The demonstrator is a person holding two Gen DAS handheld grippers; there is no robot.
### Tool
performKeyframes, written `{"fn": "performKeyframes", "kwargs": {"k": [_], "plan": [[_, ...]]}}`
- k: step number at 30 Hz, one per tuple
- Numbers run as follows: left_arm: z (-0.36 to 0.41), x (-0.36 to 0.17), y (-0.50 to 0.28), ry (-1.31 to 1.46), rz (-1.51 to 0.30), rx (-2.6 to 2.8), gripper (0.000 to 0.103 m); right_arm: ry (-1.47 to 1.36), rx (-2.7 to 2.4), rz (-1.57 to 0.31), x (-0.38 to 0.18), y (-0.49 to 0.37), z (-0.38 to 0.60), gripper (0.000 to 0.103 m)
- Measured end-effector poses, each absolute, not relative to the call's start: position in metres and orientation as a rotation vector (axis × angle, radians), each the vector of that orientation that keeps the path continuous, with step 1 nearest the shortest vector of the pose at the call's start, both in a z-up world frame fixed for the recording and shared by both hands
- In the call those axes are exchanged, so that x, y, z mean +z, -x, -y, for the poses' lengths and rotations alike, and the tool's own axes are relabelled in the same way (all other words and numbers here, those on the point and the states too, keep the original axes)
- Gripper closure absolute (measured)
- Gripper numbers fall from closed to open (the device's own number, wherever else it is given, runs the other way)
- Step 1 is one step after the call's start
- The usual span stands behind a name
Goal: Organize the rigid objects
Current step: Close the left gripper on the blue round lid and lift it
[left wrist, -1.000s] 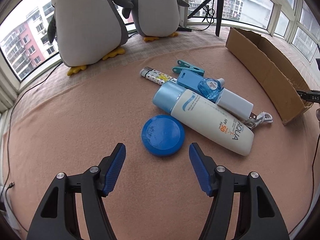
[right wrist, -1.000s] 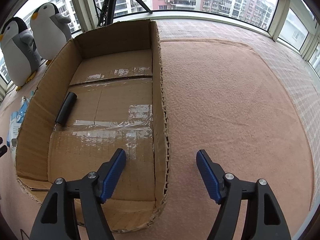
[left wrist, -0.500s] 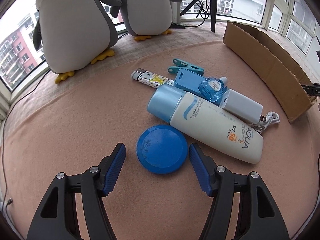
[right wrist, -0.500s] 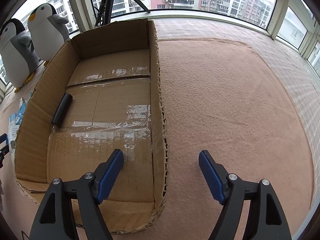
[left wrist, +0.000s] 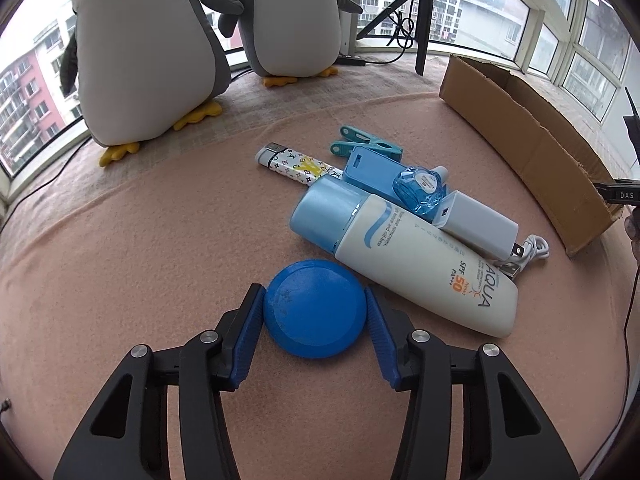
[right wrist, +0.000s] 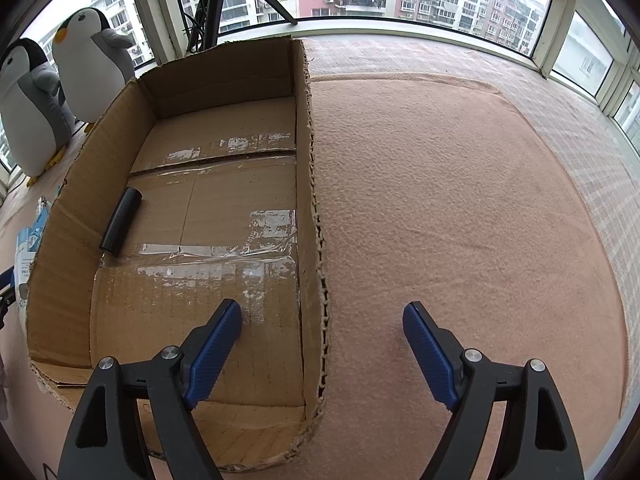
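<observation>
A round blue lid (left wrist: 316, 314) lies flat on the pink blanket (left wrist: 140, 248). My left gripper (left wrist: 314, 300) is closing, and its blue pads (left wrist: 248, 328) touch the lid's left and right edges. Just behind the lid lie a white sunscreen bottle (left wrist: 412, 264), a white charger (left wrist: 476, 226), a clear blue tape dispenser (left wrist: 420, 192), a blue case (left wrist: 368, 170), a teal clothespin (left wrist: 360, 146) and a patterned lighter (left wrist: 292, 166). My right gripper (right wrist: 322, 312) is opening and straddles the right wall (right wrist: 308, 200) of the cardboard box without pressing on it. A black cylinder (right wrist: 121, 221) lies inside the box.
Two plush penguins (left wrist: 148, 48) (left wrist: 292, 16) stand at the back by the windows, with a tripod (left wrist: 420, 20) to their right. The cardboard box (left wrist: 528, 136) sits to the right of the pile. Bare blanket (right wrist: 460, 200) stretches to the right of the box.
My left gripper has moved forward around the blue lid and its jaws have narrowed onto it. The right gripper's jaws have spread wider while it stayed over the box wall.
</observation>
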State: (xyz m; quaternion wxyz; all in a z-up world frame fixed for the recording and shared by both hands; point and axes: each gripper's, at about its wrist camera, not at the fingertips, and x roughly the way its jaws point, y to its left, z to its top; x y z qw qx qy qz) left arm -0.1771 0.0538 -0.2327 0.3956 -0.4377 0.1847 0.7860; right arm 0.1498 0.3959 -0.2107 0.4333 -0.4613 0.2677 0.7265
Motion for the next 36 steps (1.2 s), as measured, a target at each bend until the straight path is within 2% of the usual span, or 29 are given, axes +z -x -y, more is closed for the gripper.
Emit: {"fn": "performKeyframes", "kwargs": {"k": [16, 23, 36], "plan": [[-0.045, -0.228, 0.171, 1.107, -0.483, 2.014, 0.054, 1.149, 1.812, -0.666, -0.211, -0.152, -0.397, 0.023], [-0.045, -0.204, 0.165, 1.069, -0.474, 2.026, 0.054, 1.150, 1.812, -0.661, -0.211, -0.153, -0.397, 0.023], [-0.127, -0.145, 0.123, 0.890, -0.456, 1.905, 0.054, 1.141, 1.827, -0.673, -0.212, -0.151, -0.396, 0.023]]}}
